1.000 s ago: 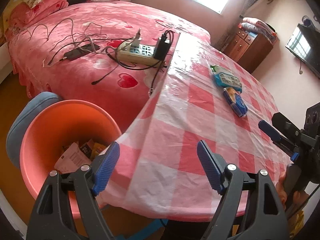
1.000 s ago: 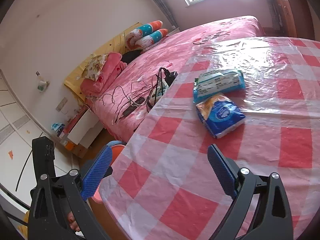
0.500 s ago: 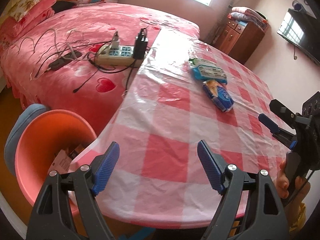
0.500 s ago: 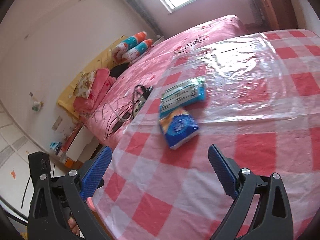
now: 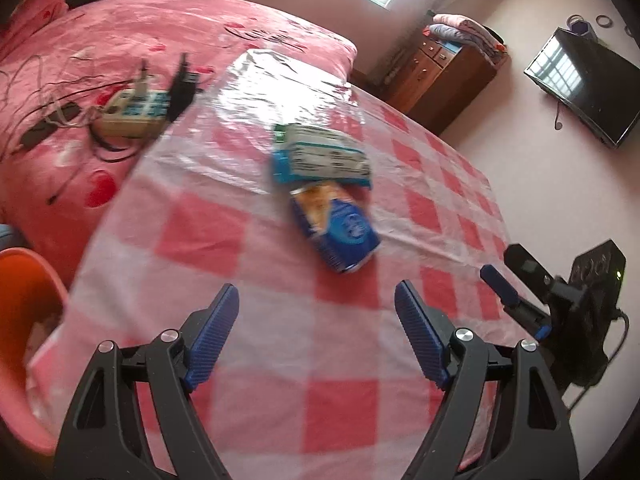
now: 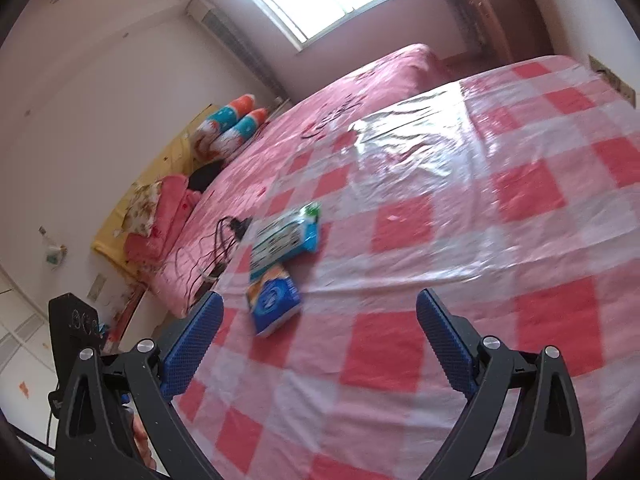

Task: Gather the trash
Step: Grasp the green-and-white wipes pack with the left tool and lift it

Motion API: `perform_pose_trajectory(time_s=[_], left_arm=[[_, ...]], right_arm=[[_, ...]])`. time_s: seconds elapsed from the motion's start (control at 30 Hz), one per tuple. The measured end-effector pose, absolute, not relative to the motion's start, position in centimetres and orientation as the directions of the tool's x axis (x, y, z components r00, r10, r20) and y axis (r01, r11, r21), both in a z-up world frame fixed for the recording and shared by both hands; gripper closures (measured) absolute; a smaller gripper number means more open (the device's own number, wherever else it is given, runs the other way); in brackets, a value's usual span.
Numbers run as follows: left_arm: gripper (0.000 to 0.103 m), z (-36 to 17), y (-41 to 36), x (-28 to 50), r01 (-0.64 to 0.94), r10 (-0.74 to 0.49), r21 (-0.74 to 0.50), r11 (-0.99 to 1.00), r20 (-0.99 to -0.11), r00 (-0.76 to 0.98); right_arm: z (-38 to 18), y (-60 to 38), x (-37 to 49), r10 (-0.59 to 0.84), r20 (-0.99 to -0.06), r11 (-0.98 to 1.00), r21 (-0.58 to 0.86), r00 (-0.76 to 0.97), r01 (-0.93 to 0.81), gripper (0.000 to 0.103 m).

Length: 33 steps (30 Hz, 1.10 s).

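two pieces of trash lie on the checked tablecloth [image 5: 248,364]: a dark blue packet [image 5: 340,232] and, touching its far end, a white and light blue wrapper [image 5: 320,156]. the blue packet is the landmark. the left gripper [image 5: 316,336] hovers just in front of it, jaws released and spread wide, holding nothing. the right gripper [image 6: 316,340] is to the packet's right and nearer the table edge, also released and empty. the orange bin [image 5: 20,320] stands well to the packet's left, off the table edge. a power strip [image 5: 132,112] rests on the pink bed [image 5: 120,24] beyond and left of the packet.
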<state>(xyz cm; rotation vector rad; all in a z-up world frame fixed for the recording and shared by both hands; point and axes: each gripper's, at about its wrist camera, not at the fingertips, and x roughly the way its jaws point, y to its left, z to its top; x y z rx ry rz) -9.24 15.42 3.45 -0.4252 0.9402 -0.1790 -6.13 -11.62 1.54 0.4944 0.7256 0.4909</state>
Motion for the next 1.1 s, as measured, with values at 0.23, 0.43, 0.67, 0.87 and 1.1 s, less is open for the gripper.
perform_pose_trajectory(time_s=[0.23,0.43,0.67,0.87,1.1], left_arm=[[0.022,3.8,13.5,-4.5,-0.03,-0.306,-0.407,0.913,-0.731,0.61],[0.022,4.3,14.6,0.5,-0.08,-0.273,-0.411,0.908,-0.727,0.631],[0.022,1.3,16.6,5.5,-0.176,-0.29,-0.471,0.864,-0.753,0.591],[0.022,1.1,14.2,5.5,-0.113,-0.29,-0.44,0.891,-0.743,0.603],[0.023,1.3,8.1,4.0,0.092,-0.404,-0.425,0.901,-0.74,0.538]], right_arm=[[1.0,-13.7,-5.4,0.58,-0.496,0.767,0.6,0.646,-0.229,0.007],[1.0,-14.1,-5.2,0.591,-0.497,0.76,0.608,0.636,-0.231,0.007],[1.0,-14.6,-5.1,0.596,-0.501,0.757,0.611,0.627,-0.232,0.007],[1.0,-15.5,-5.0,0.587,-0.5,0.759,0.612,0.636,-0.22,0.007],[1.1,-16.3,-5.1,0.573,-0.494,0.762,0.614,0.653,-0.205,0.007]])
